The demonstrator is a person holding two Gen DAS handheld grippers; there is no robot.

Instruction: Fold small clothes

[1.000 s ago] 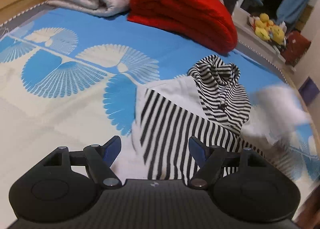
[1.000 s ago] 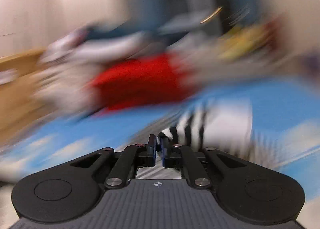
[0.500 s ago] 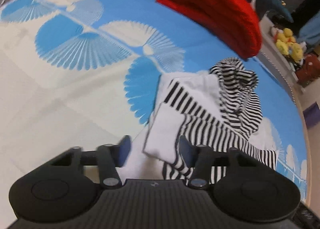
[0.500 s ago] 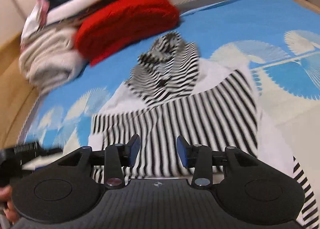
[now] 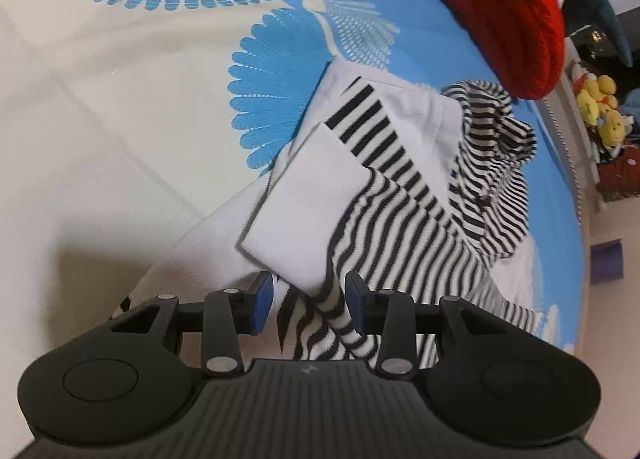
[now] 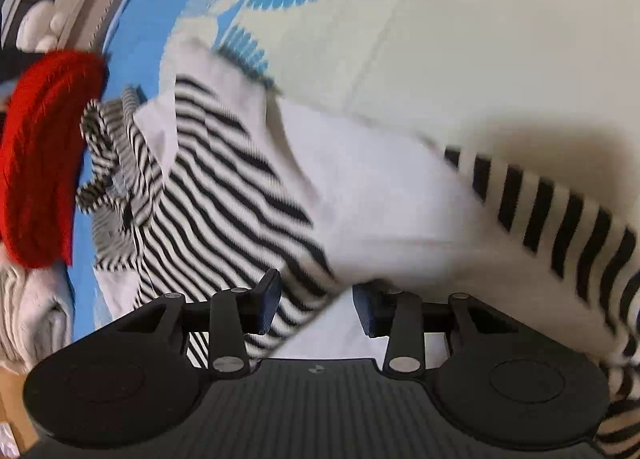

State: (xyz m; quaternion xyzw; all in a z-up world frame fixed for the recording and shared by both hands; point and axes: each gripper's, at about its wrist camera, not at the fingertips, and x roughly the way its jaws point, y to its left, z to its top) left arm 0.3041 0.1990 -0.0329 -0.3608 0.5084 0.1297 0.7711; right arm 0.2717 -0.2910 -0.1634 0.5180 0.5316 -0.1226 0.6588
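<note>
1. The bed [image 5: 100, 107] carries everything, under a cover of cream ground with blue fan motifs and a plain blue stretch at the far side.
2. A black-and-white striped hooded top [image 5: 404, 195] lies directly on the cover, partly folded, one white panel turned over its stripes.
3. Its striped hood [image 5: 500, 139] points toward a folded red blanket [image 5: 500, 7], which rests on the blue part of the cover, close to or touching the hood.
4. In the right wrist view, blurred, the same top [image 6: 224, 195] spreads across the cover, with the red blanket [image 6: 36, 163] at its hood end.
5. A pale folded textile [image 6: 32, 307] lies beside the red blanket.
</note>
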